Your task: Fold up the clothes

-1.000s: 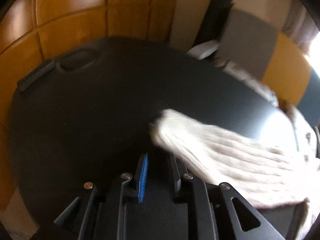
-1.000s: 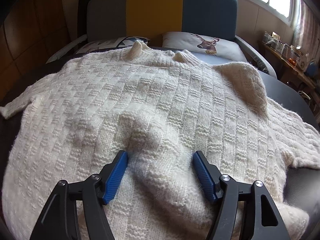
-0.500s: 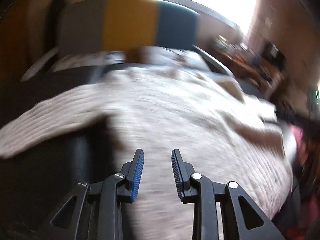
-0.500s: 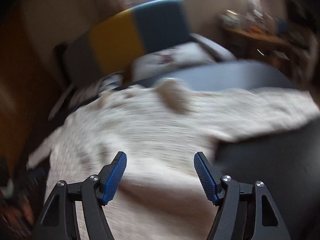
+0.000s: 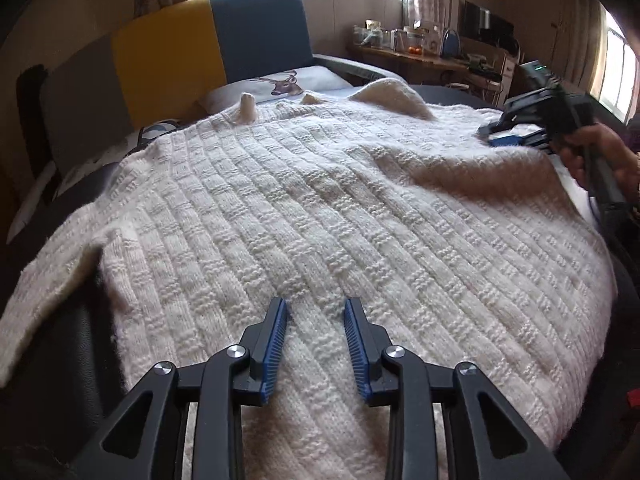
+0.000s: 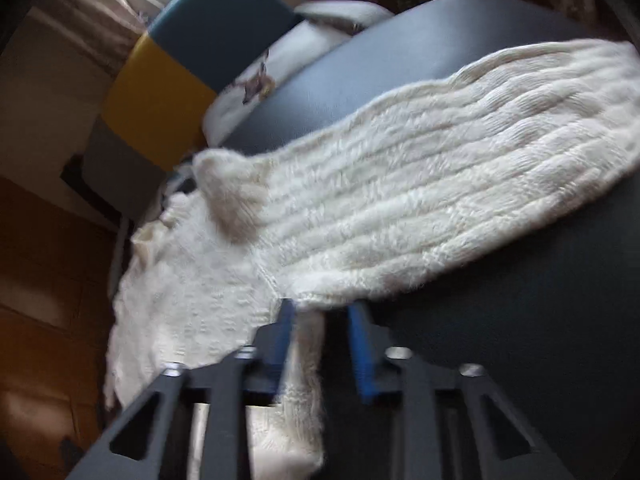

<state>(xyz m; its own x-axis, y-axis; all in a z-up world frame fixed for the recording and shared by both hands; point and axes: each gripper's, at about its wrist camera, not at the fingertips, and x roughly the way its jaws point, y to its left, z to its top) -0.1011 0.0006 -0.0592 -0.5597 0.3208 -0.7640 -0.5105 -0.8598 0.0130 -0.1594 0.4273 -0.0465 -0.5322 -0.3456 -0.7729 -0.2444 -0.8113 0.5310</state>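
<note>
Since a second ago my left tongs (image 5: 315, 344) have swung off the bare dark table (image 6: 540, 340) onto the one cream knitted sweater (image 5: 320, 200) spread flat there, jaws parted, gripping nothing. My right tongs (image 6: 322, 336) have shifted to its right sleeve (image 6: 440, 184); fabric lies between their half-closed jaws, but I cannot tell whether they pinch it.

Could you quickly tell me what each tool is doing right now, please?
Left tool: open over the sweater, gripping nothing.
Right tool: open, with the sweater's edge between its fingers, not yet clamped.
</note>
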